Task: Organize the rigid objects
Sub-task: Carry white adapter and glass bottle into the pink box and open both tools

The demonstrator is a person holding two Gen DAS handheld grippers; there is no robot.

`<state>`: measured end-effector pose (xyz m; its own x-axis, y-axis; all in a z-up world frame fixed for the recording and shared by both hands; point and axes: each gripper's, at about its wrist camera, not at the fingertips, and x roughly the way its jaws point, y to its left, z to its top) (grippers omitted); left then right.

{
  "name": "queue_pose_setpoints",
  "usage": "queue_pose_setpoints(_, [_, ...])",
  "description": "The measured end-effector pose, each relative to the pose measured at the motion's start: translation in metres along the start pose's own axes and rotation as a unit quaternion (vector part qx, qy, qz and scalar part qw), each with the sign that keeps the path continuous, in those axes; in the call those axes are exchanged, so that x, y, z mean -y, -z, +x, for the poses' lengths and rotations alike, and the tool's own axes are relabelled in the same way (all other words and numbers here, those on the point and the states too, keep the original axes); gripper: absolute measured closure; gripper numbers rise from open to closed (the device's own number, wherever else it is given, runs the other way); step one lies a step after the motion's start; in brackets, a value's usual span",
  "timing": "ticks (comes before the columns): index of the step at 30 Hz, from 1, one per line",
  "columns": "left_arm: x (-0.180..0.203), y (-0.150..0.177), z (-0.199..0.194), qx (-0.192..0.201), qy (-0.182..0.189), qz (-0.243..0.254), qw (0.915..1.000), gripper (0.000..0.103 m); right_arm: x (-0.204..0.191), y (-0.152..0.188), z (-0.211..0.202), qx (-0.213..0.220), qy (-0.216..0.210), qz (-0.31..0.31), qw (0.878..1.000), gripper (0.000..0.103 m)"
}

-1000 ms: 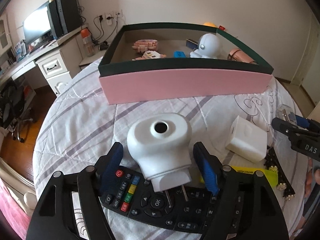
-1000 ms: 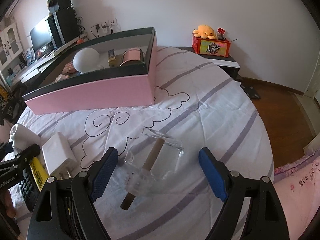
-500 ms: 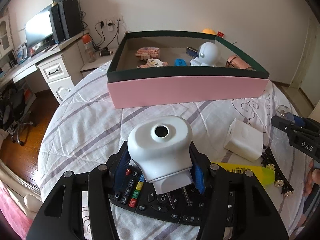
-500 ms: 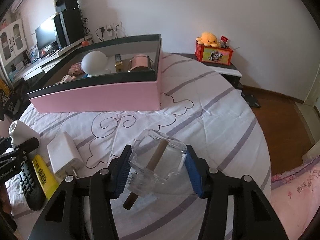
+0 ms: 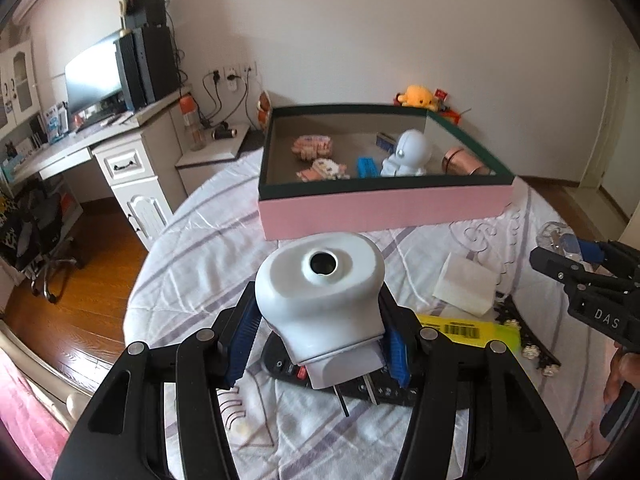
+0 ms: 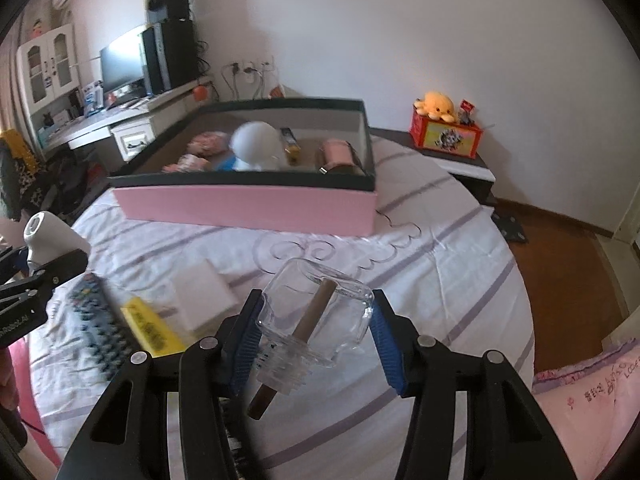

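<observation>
My left gripper (image 5: 320, 340) is shut on a white plug-in device (image 5: 320, 292) with two metal prongs and holds it above the bed. It also shows in the right wrist view (image 6: 48, 236). My right gripper (image 6: 316, 332) is shut on a clear glass jar (image 6: 316, 320) with a brown stick through it, lifted off the bed. The pink box with a dark green rim (image 5: 384, 208) (image 6: 248, 204) stands ahead on the bed and holds a white robot figure (image 5: 408, 154), a copper cup (image 5: 460, 162) and small toys.
On the striped bedspread lie a black remote (image 6: 100, 328), a yellow barcode box (image 5: 468, 330) (image 6: 152, 328) and a white charger block (image 5: 466, 290) (image 6: 200, 296). A desk with a monitor (image 5: 92, 76) stands left. A side table with an orange plush (image 6: 436, 106) stands back right.
Both grippers closed from open, the left on the white plug-in device and the right on the glass jar. Both have since lifted their objects off the bed.
</observation>
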<state>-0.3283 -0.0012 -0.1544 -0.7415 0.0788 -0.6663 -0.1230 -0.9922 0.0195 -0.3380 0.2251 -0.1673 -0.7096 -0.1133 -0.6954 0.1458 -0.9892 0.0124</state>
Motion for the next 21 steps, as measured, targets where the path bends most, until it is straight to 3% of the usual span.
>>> queue_pose_setpoints(14, [-0.006,-0.003,-0.078,0.075,0.006,0.006,0.9972,0.047,-0.063,-0.017,-0.081,0.075,-0.038,-0.058,0.995,0.050])
queue_pose_setpoints(21, [-0.010,-0.008,-0.101,0.097,0.009,0.012,0.9951,0.047,-0.080,-0.022,-0.097,0.088,-0.045,-0.081,0.992,0.050])
